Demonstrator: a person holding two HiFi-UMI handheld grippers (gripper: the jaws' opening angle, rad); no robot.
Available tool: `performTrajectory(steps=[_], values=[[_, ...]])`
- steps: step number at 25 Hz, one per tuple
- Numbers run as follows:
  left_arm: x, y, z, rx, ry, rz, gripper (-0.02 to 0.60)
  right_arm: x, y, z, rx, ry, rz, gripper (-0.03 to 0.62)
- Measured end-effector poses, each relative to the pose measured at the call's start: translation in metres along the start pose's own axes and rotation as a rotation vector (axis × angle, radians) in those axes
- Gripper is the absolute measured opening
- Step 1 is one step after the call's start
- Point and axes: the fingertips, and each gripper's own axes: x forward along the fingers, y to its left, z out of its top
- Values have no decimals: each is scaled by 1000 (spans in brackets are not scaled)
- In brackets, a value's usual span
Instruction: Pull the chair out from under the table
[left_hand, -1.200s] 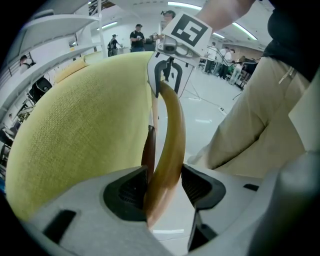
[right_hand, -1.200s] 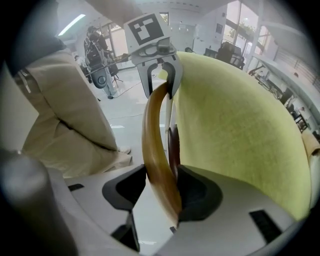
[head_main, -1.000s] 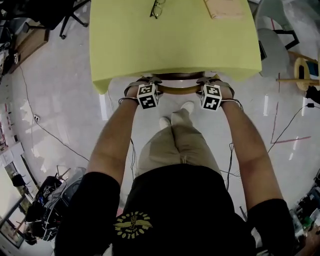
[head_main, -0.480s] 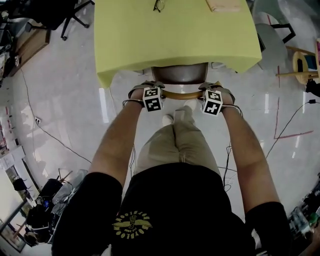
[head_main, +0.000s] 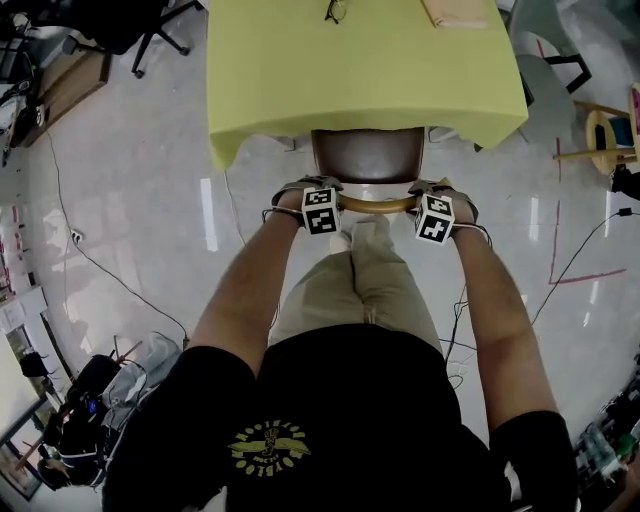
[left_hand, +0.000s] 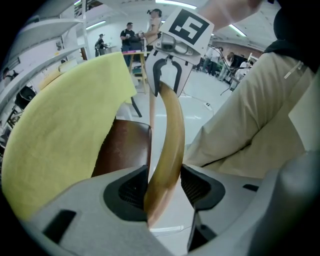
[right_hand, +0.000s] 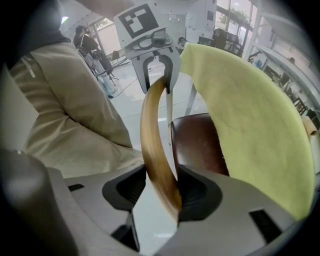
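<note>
**Both tongs clamped on the chair's back rail, seat partly clear of the desk**

From the head view I see the chair (head_main: 365, 155) at the near edge of the desk (head_main: 360, 70), which is draped in a yellow cover. The brown seat shows between the cover's edge and the curved wooden back rail (head_main: 375, 204). The far part of the seat is tucked under the overhang, so I cannot see how much of it lies beneath.

My left tongs (left_hand: 164, 187) pinch the back rail near its left end. In the left gripper view the rail runs straight up between the two dark pads, and both pads press on it. My right tongs (right_hand: 160, 192) pinch the same rail near its right end, with the wood wedged between the pads in the same way. Each gripper view shows the other tongs gripping the far end of the rail.

Both point steeply down, arms stretched forward. The operator's beige trousers (head_main: 350, 290) stand just behind the rail.

On the desk's far side lie a pair of glasses (head_main: 337, 10) and a tan notebook (head_main: 455, 12), well apart from each other. The floor (head_main: 130, 220) around the chair is glossy and pale.
</note>
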Motion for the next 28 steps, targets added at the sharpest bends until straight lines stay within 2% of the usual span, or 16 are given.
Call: performTrajectory(steps=[8,21,28], values=[[0,-29,-3,6,0,-12,198,1,28,0,13,16,-2,190],[11,-97,5,6,19,-54,195,-6,92,-10,37,12,48,189],[14,-121,6,-29,39,-40,195,-7,115,-14,26,-11,62,184]])
